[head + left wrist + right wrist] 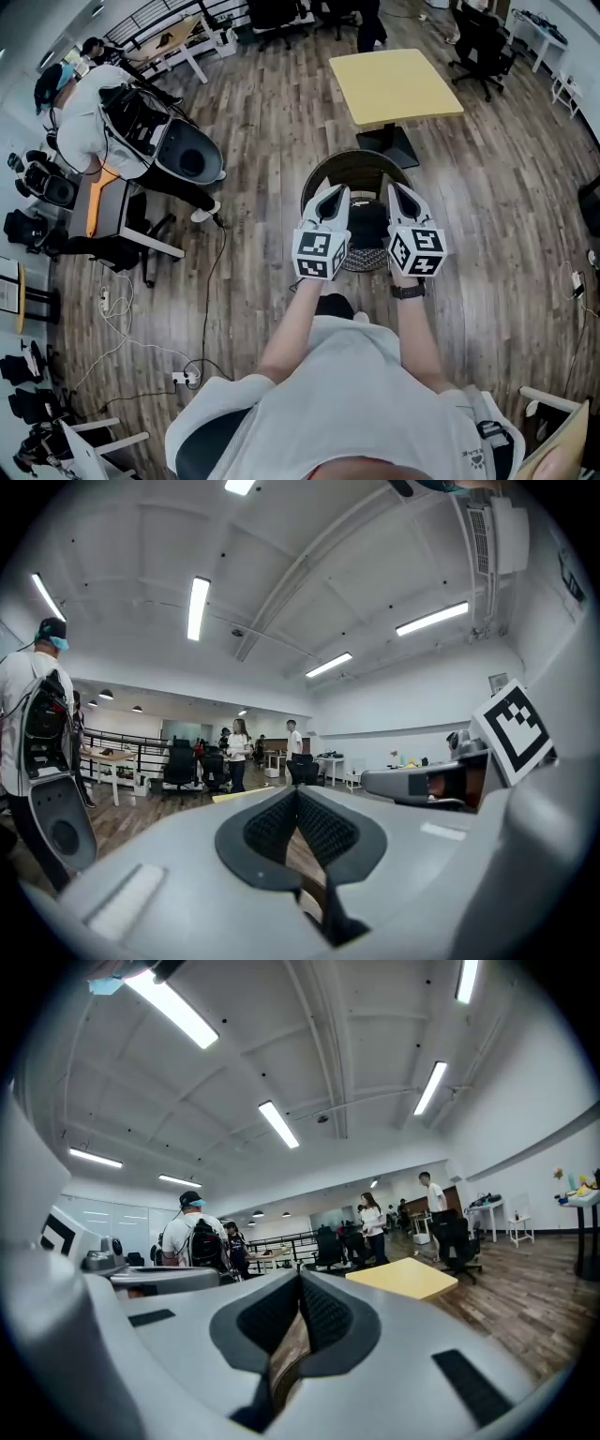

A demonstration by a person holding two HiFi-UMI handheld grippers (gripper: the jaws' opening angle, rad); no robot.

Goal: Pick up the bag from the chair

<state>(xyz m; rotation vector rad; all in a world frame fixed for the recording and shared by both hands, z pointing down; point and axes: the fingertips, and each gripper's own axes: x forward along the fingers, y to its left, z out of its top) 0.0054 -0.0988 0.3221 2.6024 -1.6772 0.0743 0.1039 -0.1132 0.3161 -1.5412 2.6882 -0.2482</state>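
A black bag [368, 225] lies on the seat of a round dark woven chair [354, 165], seen in the head view just ahead of me. My left gripper [332, 194] and right gripper [397, 192] hover side by side above the chair, one at each side of the bag, and touch nothing. Both point level across the room, so neither gripper view shows the bag or the chair. The left gripper [298, 797] has its ribbed pads meeting at the tip, shut and empty. The right gripper [300, 1283] looks the same, shut on nothing.
A square yellow table [394, 84] stands just beyond the chair. A person with a backpack [94, 112] stands at a desk far left. Cables and a power strip [183, 378] lie on the wooden floor at the left. Black office chairs [483, 42] stand at the back.
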